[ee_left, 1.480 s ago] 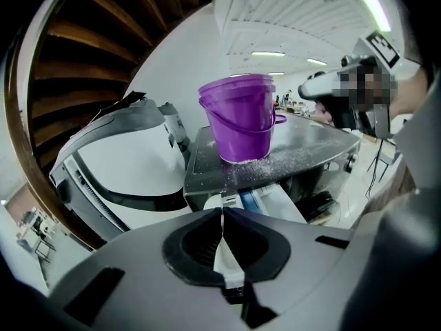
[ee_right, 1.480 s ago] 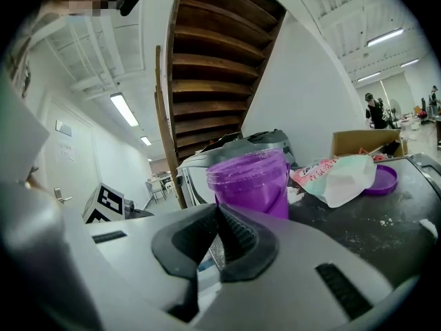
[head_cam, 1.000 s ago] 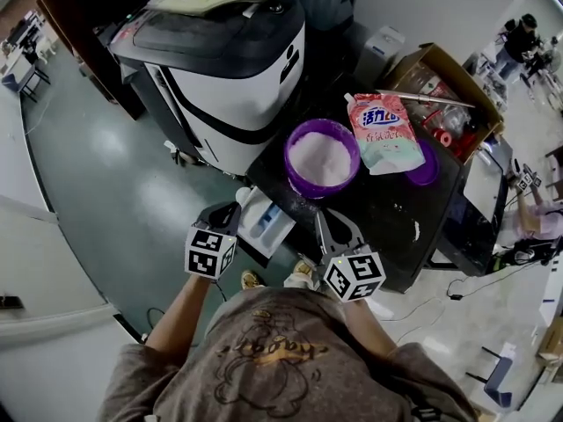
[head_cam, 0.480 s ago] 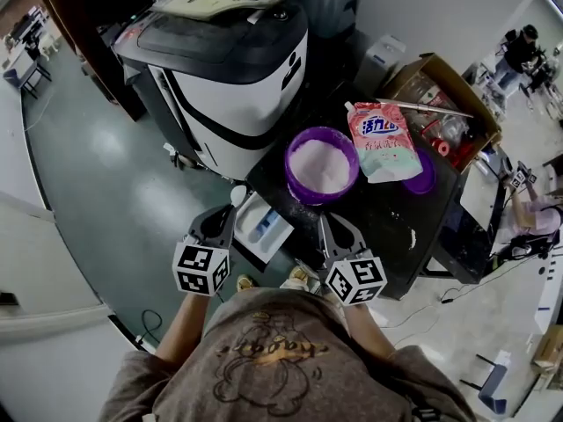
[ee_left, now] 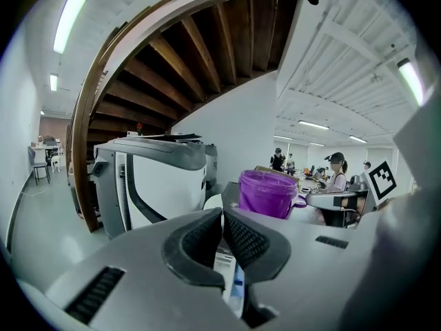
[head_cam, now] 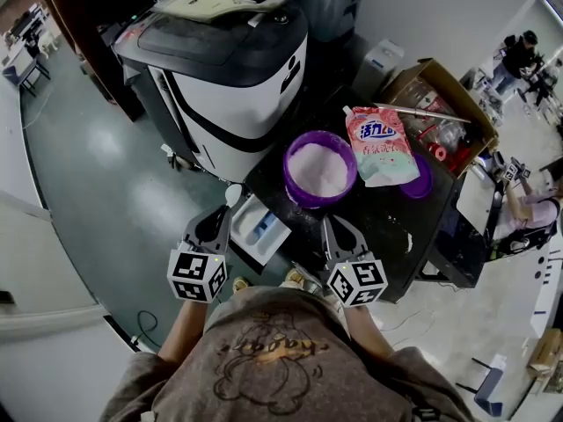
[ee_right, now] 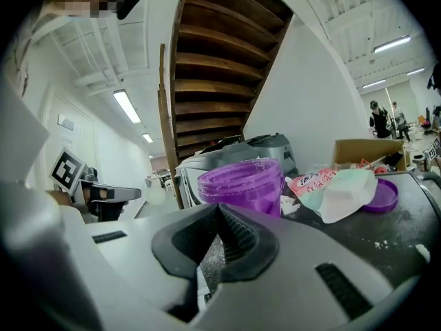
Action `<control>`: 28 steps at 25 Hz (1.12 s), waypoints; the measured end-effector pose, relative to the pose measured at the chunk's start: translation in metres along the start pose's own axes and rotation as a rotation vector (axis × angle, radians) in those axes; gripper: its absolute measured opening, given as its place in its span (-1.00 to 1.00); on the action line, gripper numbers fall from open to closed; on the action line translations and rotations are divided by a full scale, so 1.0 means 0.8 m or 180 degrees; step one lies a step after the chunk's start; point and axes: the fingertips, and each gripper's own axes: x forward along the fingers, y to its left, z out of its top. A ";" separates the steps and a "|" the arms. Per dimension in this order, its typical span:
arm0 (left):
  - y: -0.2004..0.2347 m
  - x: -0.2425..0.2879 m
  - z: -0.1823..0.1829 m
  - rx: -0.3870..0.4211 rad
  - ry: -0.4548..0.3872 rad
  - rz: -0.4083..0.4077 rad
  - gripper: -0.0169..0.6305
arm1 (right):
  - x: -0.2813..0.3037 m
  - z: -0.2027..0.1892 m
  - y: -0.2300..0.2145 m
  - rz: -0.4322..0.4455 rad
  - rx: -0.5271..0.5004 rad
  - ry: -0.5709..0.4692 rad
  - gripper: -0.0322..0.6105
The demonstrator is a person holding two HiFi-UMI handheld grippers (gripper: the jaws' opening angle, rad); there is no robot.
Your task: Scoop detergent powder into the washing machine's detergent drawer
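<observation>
Head view from above the person's shoulders: both grippers are held low and close to the body, pointing away from it. The left gripper (head_cam: 223,213) has its jaws pressed together, and so does the right gripper (head_cam: 332,223); in each gripper view the ribbed pads meet at the tips with only a slit below them.

The detergent drawer (head_cam: 262,229), white with a blue compartment, lies between the two grippers. It is just ahead of the left one and to its right, at the near corner of the dark table (head_cam: 387,227). A small white rounded thing (head_cam: 233,193) sits right at the left jaws' tips; from here I can't say whether it is a scoop or part of the drawer, nor whether the jaws touch it.

Straight ahead of the right gripper, near but apart, stands the open purple tub (head_cam: 320,167) full of white powder (head_cam: 318,169). Beyond it and to the right, a pink and white pouch (head_cam: 380,143) lies flat, overlapping a purple lid (head_cam: 426,178). Farther right again is an open cardboard box (head_cam: 440,95).

Ahead of the left gripper, well apart, the washing machine (head_cam: 229,60) stands on the floor, white with a dark top.
</observation>
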 end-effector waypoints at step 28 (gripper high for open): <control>-0.008 0.007 0.000 0.0023 -0.0007 -0.0104 -0.87 | -0.004 0.001 0.002 -0.0089 -0.0044 -0.0050 -0.90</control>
